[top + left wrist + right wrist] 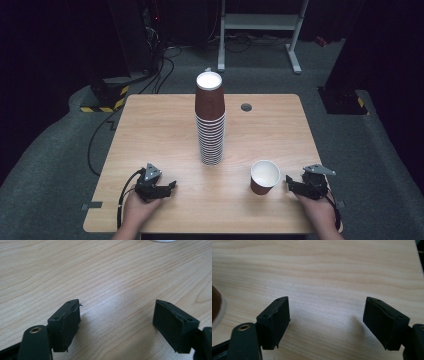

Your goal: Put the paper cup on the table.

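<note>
A tall stack of brown paper cups [211, 125] with white insides stands upright near the middle of the wooden table [150, 125]. One single brown cup [264, 176] stands upright at the front right. My right gripper [292, 184] rests just right of that cup, apart from it; its jaws [327, 305] are open over bare wood, and the cup's edge [217, 307] shows at the far left. My left gripper [167, 187] lies at the front left, pointing right. Its jaws [116, 307] are open with nothing between them.
A small grey cable hole [246, 107] sits in the tabletop behind the stack. Beyond the table, on the grey floor, are a white metal frame [260, 22], black cables [160, 75] and a yellow-and-black striped base [107, 97].
</note>
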